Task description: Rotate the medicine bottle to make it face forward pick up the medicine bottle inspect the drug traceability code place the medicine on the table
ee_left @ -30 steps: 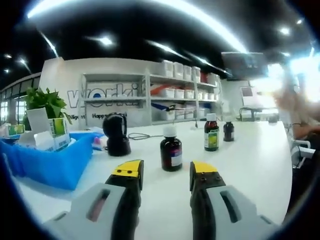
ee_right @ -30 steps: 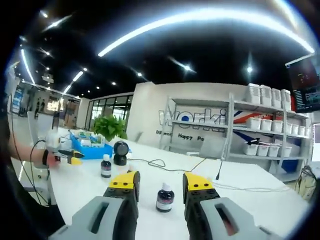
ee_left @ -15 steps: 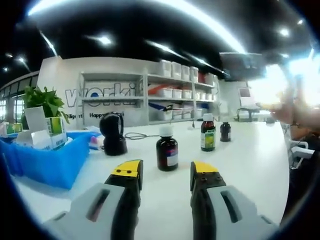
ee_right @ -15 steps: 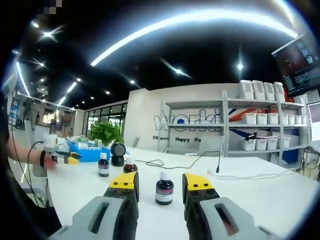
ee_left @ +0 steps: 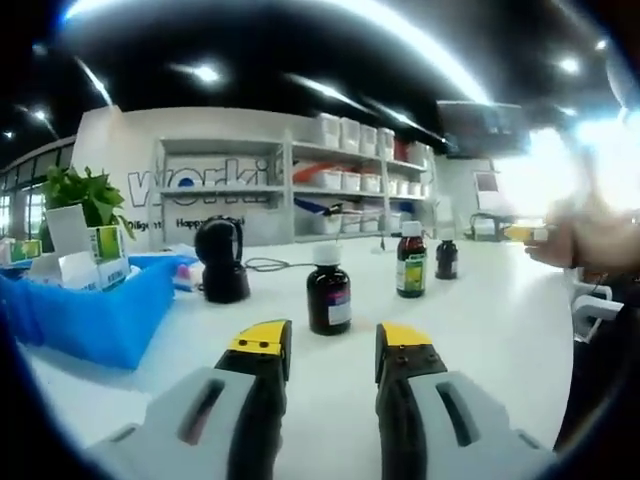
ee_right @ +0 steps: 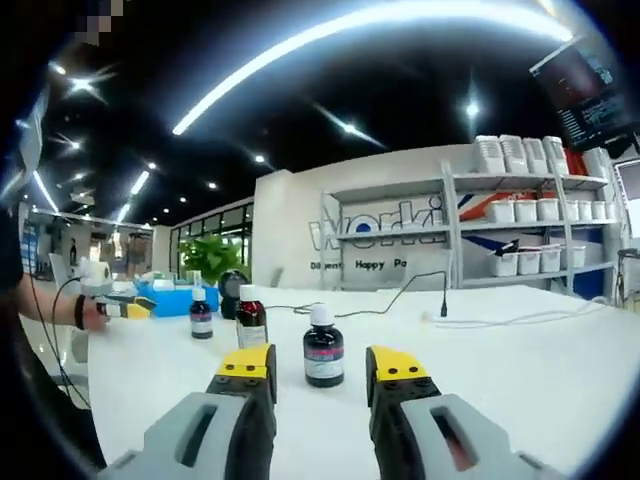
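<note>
Three brown medicine bottles with white caps stand on the white table (ee_left: 480, 340). In the left gripper view the nearest bottle (ee_left: 328, 295) stands just beyond my left gripper (ee_left: 332, 346), which is open and empty; a green-labelled bottle (ee_left: 410, 265) and a small dark bottle (ee_left: 446, 258) stand farther right. In the right gripper view a dark bottle (ee_right: 323, 348) stands just beyond my open, empty right gripper (ee_right: 320, 366); another bottle (ee_right: 250, 319) and a further bottle (ee_right: 201, 314) stand to its left. The left gripper (ee_right: 125, 307) appears there at far left, held in a hand.
A blue bin (ee_left: 90, 310) holding boxes, with a plant (ee_left: 85, 195) behind it, sits at the left. A black round device (ee_left: 221, 260) with a cable (ee_left: 275, 266) stands behind the bottles. Shelving with white bins (ee_left: 350, 190) lines the back wall. A blurred hand (ee_left: 585, 235) shows at right.
Both cameras have dropped lower toward the table and moved a little nearer the bottles. The bottles have not moved. Both grippers stay open.
</note>
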`<state>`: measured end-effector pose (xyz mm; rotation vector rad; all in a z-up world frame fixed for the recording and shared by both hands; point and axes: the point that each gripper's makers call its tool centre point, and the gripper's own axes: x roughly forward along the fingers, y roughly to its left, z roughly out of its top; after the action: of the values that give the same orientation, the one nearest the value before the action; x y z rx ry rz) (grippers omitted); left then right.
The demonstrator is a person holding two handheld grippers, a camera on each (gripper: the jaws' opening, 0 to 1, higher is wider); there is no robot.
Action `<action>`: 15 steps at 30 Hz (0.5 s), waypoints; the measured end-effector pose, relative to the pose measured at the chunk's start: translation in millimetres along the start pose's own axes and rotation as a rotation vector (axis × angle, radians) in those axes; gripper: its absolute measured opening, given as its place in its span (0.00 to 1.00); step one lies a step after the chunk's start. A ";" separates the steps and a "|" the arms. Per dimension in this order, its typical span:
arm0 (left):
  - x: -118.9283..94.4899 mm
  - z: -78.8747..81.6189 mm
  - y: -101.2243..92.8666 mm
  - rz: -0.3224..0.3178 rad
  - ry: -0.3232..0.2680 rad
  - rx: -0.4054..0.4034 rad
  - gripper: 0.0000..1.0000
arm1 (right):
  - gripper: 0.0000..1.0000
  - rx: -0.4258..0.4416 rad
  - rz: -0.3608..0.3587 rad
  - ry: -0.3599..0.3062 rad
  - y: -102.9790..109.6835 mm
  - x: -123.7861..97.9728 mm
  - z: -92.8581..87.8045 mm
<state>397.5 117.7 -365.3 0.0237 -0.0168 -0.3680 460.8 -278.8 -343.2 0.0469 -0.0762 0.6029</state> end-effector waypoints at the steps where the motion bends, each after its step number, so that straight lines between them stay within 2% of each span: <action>1: -0.5 0.5 0.4 0.004 -0.003 0.003 0.23 | 0.31 0.006 0.009 0.001 1.5 2.5 -4.5; 2: -0.8 1.2 1.9 0.011 -0.009 0.005 0.23 | 0.31 -0.011 0.019 0.042 3.6 4.1 -11.8; 3: -0.8 1.5 2.8 0.015 -0.011 0.007 0.23 | 0.30 -0.089 0.018 0.042 3.6 5.2 -8.2; 4: -0.4 0.9 5.1 0.023 -0.011 0.013 0.24 | 0.29 -0.085 0.021 0.013 6.7 5.9 -3.1; 6: 0.0 1.3 7.2 0.034 -0.014 0.022 0.25 | 0.30 -0.044 0.045 0.007 12.1 6.3 -2.0; 10: -0.3 3.0 9.5 0.045 -0.024 0.016 0.25 | 0.30 -0.069 0.035 0.003 7.0 9.7 0.4; 13: 1.1 0.7 7.1 0.034 -0.014 0.018 0.24 | 0.29 -0.053 0.027 0.001 2.4 7.3 -2.7; 15: 2.2 -3.4 1.9 0.015 0.005 0.052 0.24 | 0.29 -0.050 0.029 0.004 2.3 6.5 -3.2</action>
<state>400.3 118.7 -368.6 0.0758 -0.0215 -0.3527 465.0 -272.9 -345.8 -0.0039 -0.0883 0.6295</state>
